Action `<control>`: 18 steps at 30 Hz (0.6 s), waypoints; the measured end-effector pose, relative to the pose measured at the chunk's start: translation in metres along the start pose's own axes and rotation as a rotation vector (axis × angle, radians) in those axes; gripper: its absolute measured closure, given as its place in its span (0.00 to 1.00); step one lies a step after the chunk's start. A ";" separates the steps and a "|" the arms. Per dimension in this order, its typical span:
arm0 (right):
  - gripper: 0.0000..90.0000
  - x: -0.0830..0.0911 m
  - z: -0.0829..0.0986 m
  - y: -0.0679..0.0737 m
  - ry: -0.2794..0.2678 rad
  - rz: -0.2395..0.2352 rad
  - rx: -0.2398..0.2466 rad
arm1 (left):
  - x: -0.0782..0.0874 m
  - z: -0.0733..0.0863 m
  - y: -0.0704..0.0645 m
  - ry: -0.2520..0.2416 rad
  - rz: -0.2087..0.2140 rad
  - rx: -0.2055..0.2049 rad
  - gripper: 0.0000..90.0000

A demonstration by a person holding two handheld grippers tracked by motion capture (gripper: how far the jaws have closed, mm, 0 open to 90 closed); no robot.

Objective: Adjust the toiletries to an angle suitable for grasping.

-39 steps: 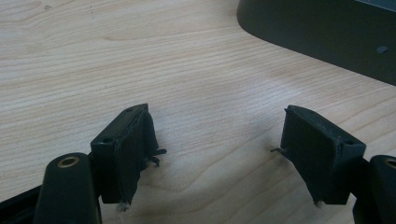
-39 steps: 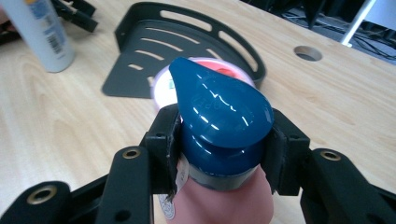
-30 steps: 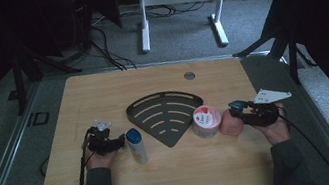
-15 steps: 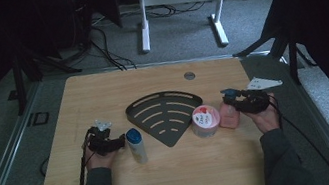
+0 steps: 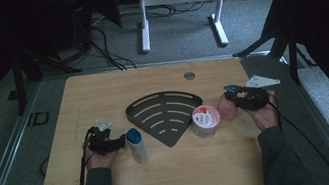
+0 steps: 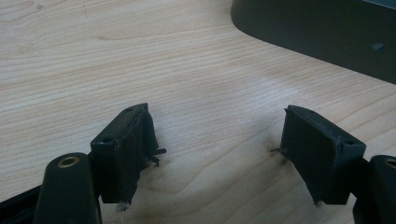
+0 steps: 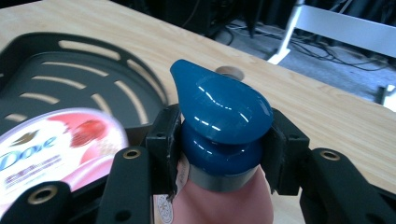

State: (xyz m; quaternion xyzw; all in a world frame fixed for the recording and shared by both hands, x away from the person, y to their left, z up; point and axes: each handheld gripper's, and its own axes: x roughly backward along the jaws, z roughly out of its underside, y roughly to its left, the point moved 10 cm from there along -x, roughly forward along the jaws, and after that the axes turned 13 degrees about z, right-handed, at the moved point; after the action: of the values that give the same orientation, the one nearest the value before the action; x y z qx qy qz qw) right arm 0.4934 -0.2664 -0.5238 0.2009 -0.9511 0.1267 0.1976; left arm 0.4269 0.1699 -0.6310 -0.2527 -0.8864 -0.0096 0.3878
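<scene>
Gripping the pink bottle (image 7: 219,200) just under its blue pump cap (image 7: 219,126), the right gripper (image 7: 219,156) has both jaws pressed against the cap's collar, one on each side. In the high view the same gripper (image 5: 234,95) sits at the right side of the table (image 5: 101,90), with the bottle (image 5: 226,108) standing upright below it, just beside the round pink-lidded tub (image 5: 205,120). Tub label reads "Dove" in the right gripper view (image 7: 56,144). Tub rests on the table at the right corner of the black fan-shaped rack (image 5: 164,115); whether it touches the rack's edge I cannot tell. Bottle stands off the rack, on bare wood.

Left gripper (image 6: 219,149): jaws wide apart, nothing between them, only wood grain below. A corner of the rack (image 6: 317,32) lies ahead of it, at upper right in the left gripper view. In the high view the left gripper (image 5: 121,142) lies low on the left side of the table, pointed toward a white bottle with a blue cap (image 5: 136,145), which lies on the wood just beside the jaw tips and left of the rack. Contact between jaws and that bottle not discernible.

Left hand (image 5: 96,158) and right hand (image 5: 263,114) each wrap their gripper from behind.
</scene>
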 end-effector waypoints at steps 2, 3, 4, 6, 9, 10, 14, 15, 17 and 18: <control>0.58 -0.002 -0.001 0.000 0.003 -0.005 -0.017 | 0.000 0.000 -0.001 0.002 0.002 -0.003 0.27; 0.58 -0.002 -0.001 0.000 0.007 -0.004 -0.016 | 0.001 0.000 -0.001 0.005 0.004 -0.004 0.27; 0.58 -0.001 0.000 0.000 0.010 -0.004 -0.013 | 0.002 0.000 -0.002 0.001 0.006 -0.003 0.27; 0.47 0.001 0.001 -0.001 0.007 0.000 -0.020 | 0.005 -0.002 -0.004 -0.007 0.011 -0.009 0.28; 0.37 0.007 0.003 -0.002 0.013 0.012 -0.027 | 0.012 -0.004 -0.009 -0.018 0.025 -0.024 0.29; 0.35 0.010 0.004 -0.002 0.012 0.009 -0.022 | 0.015 -0.004 -0.011 -0.021 0.031 -0.029 0.31; 0.32 0.021 0.008 0.000 0.015 0.008 -0.003 | 0.023 -0.004 -0.018 -0.032 0.061 -0.040 0.33; 0.32 0.024 0.009 0.001 0.014 0.006 -0.008 | 0.025 -0.004 -0.019 -0.035 0.070 -0.042 0.34; 0.32 0.030 0.014 -0.001 0.016 0.014 -0.015 | 0.030 -0.003 -0.024 -0.041 0.092 -0.050 0.37; 0.32 0.032 0.016 -0.002 0.016 0.021 -0.017 | 0.032 -0.002 -0.025 -0.041 0.095 -0.053 0.37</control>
State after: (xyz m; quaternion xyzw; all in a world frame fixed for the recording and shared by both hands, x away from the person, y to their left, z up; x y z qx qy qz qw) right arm 0.4619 -0.2834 -0.5237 0.1883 -0.9525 0.1222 0.2057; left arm 0.3986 0.1614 -0.6031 -0.3047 -0.8807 -0.0097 0.3626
